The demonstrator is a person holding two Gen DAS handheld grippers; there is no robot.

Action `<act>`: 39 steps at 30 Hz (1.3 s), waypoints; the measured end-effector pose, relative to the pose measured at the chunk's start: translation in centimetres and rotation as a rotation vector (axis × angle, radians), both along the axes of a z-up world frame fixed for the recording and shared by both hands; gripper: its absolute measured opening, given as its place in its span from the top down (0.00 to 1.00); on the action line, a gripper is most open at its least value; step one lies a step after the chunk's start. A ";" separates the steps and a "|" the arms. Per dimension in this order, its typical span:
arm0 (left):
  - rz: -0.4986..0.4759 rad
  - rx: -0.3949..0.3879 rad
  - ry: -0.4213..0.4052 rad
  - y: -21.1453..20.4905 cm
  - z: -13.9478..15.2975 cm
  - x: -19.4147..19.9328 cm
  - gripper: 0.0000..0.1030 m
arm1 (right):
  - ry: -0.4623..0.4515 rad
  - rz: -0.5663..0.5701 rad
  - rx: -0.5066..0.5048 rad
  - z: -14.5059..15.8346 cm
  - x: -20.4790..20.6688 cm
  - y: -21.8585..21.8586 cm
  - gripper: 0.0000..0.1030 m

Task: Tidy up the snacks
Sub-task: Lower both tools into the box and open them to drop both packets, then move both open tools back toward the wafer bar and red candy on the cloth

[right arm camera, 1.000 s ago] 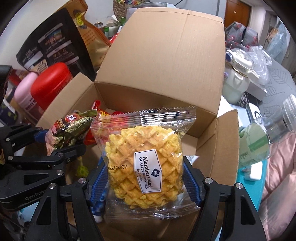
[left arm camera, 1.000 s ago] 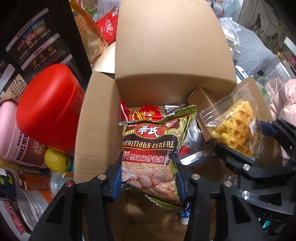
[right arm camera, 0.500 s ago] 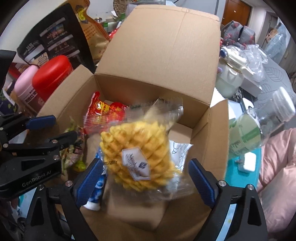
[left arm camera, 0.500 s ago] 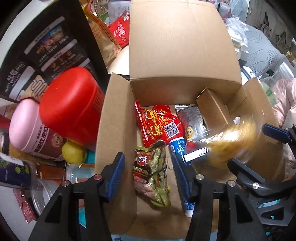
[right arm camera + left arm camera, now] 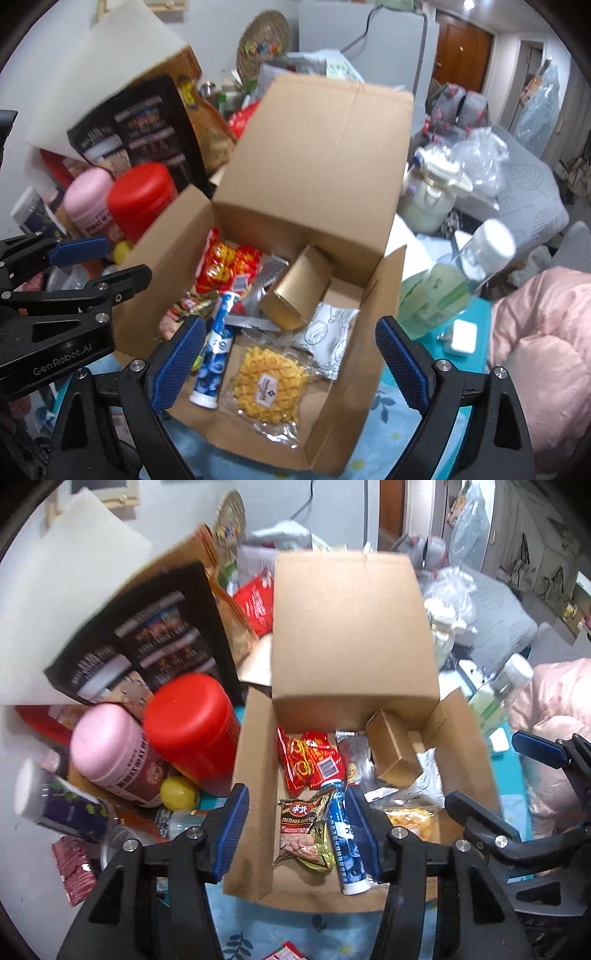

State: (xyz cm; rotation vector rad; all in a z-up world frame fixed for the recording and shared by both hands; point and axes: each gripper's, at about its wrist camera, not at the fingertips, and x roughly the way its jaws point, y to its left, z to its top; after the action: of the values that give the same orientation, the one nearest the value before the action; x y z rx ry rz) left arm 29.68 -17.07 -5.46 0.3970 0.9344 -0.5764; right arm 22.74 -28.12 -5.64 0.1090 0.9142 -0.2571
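Brown corrugated cardboard box (image 5: 314, 155) stands open on the table, its tall back flap upright and side flaps spread. Inside, the clear-wrapped yellow waffle (image 5: 271, 384) lies flat near the front wall, beside a blue-and-white tube (image 5: 216, 354); the green-and-brown cereal packet (image 5: 303, 830) lies against the left wall. A small gold carton (image 5: 295, 291) and red snack bags (image 5: 225, 267) fill the back. Both left tongs (image 5: 295, 834) and right tongs (image 5: 291, 369) hover above the box with jaws apart and empty. Red-lidded jar (image 5: 188, 720) crowds the left flap; a clear bottle (image 5: 454, 284) stands just beside the right one.
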 end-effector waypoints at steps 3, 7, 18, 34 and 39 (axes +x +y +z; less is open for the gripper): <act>0.014 -0.026 -0.028 1.0 2.0 -1.1 0.48 | -0.038 0.014 -0.013 1.8 -0.9 0.6 0.08; 0.031 -0.059 -0.072 2.2 4.6 -2.8 0.48 | -0.087 0.046 -0.027 4.1 -2.6 1.7 0.08; 0.084 -0.112 -0.134 5.6 8.8 -8.1 0.48 | -0.160 0.108 -0.039 8.3 -7.5 4.4 0.08; 0.161 -0.143 -0.166 10.1 9.8 -16.0 0.48 | -0.188 0.207 -0.030 8.9 -15.0 7.8 0.08; 0.182 -0.152 -0.164 11.7 9.0 -18.2 0.48 | -0.177 0.233 -0.015 7.8 -17.3 8.5 0.08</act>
State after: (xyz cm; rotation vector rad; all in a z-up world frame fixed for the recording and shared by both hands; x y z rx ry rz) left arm 11.51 -5.37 3.57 0.2160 0.7546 -0.4378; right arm 5.46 -19.57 2.15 0.0110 0.7409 -0.0368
